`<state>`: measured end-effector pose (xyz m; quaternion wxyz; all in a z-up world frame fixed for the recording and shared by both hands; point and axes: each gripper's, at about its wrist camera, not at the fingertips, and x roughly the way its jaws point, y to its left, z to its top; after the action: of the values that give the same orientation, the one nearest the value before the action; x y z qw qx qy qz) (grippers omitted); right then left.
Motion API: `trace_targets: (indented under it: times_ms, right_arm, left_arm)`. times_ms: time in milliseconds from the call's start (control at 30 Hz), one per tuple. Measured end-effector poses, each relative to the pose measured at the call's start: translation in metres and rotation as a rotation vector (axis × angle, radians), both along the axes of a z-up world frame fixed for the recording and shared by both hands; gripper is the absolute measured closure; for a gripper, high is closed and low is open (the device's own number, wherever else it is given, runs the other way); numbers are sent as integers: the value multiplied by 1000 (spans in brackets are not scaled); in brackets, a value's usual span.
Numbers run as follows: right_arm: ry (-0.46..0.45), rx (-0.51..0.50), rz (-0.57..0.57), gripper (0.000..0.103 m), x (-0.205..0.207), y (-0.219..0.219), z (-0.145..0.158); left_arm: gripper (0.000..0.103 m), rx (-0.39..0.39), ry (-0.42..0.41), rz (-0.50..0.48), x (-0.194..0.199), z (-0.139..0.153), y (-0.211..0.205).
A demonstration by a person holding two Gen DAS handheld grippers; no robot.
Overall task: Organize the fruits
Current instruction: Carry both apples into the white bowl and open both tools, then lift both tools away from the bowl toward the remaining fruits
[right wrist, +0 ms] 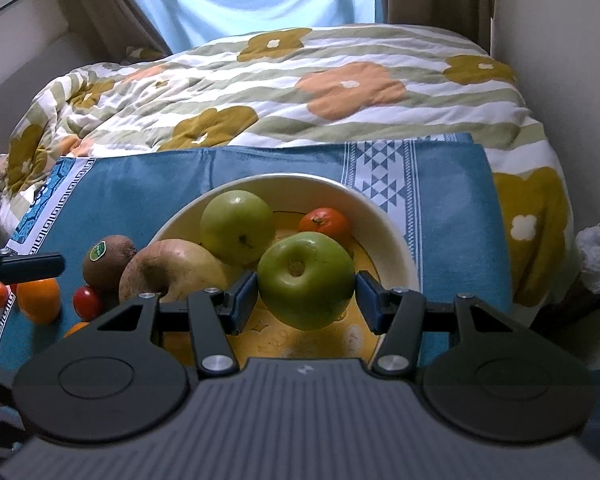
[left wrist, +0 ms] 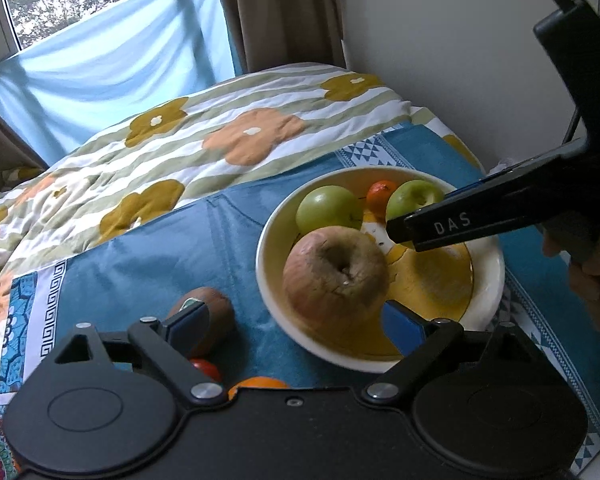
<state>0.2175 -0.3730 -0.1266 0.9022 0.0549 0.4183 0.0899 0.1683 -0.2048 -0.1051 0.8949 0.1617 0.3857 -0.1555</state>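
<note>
My right claw (right wrist: 306, 298) grips a green apple (right wrist: 306, 280) just above the bowl (right wrist: 388, 232); my left claw (left wrist: 296, 326) stands wide around the brownish apple (left wrist: 334, 276) ahead of it.

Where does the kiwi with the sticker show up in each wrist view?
Left wrist: the kiwi lies lower left of centre on the blue cloth, partly behind a pad of the left tongs.
Right wrist: kiwi at left, beside the bowl.
Shared landmark: the cream bowl, immediately right of the kiwi in both.
</note>
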Motion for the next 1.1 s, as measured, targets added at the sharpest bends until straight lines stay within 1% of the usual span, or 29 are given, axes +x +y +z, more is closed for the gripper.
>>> trace_targets:
  times_ms: [267,300,333,367,400,433,633,800,933,1100]
  right_arm:
    - [5,15,10,33,3,2,-4]
    - [-8,21,9,28,1,1,-3]
    - [-19,21,8,19,1,0,-1]
    - [-34,9,-4,13,-1,-1,1]
    - [-43,-4,-17,3,-2,0,2]
    - [-53,-12,-28,1,-4,-1,3]
    - [-55,-17,-41,1,-6,-4,7]
    - [-65,-29,-50,1,-12,-4,13]
    - [-69,-26,-54,1,-21,-4,24]
    - [-92,-25,-44,1,-38,0,46]
  left_arm:
    - [8,-17,-2,12,-3,0,3]
    - [8,-19,-2,13,-3,0,3]
    - [8,-21,-3,12,-4,0,3]
    - [8,-22,-3,12,-4,0,2]
    - [8,-24,-2,12,-4,0,1]
    - [8,-25,-2,12,-4,0,1]
    - [8,-32,-11,17,-8,4,-2]
    - [8,-39,-41,45,-16,14,0]
    - [8,-52,-73,71,-28,27,3]
    - [8,-73,-115,119,-50,45,11]
